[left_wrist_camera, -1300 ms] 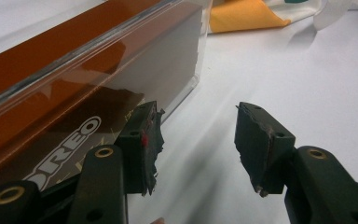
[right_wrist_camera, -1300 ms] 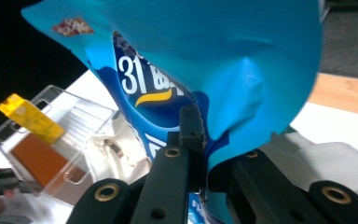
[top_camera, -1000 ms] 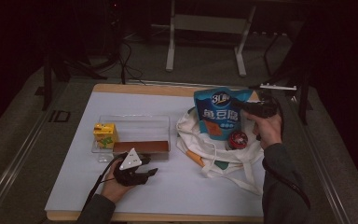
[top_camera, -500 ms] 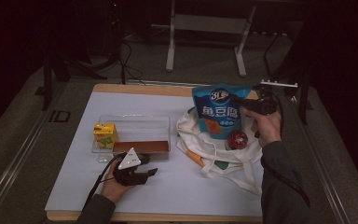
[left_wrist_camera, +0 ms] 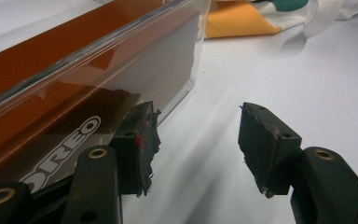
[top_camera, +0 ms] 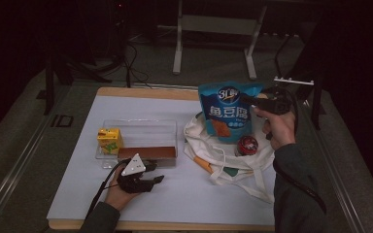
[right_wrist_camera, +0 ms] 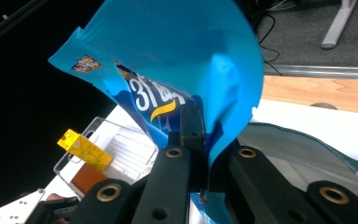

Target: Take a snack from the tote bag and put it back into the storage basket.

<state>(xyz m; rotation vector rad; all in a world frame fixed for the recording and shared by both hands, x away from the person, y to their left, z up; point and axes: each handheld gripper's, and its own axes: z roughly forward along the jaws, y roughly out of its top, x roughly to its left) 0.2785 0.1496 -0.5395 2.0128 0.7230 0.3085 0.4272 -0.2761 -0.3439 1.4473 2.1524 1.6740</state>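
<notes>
Blue snack bag [top_camera: 229, 112] pinched at 3 o'clock edge by right gripper [top_camera: 252, 102], up over tote bag [top_camera: 233, 162]. Left gripper [top_camera: 156, 180] slack, jaws apart, resting at 6 o'clock of clear tray [top_camera: 138, 127].

A dim room with grey carpeted floor [top_camera: 24, 126]. Behind the surface's [top_camera: 184, 199] far edge stands a grey metal frame [top_camera: 213, 29], black cables [top_camera: 131, 63] trailing near its far-left corner.

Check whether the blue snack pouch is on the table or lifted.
Lifted: the right gripper pinches the blue snack pouch upright above the tote bag.
</notes>
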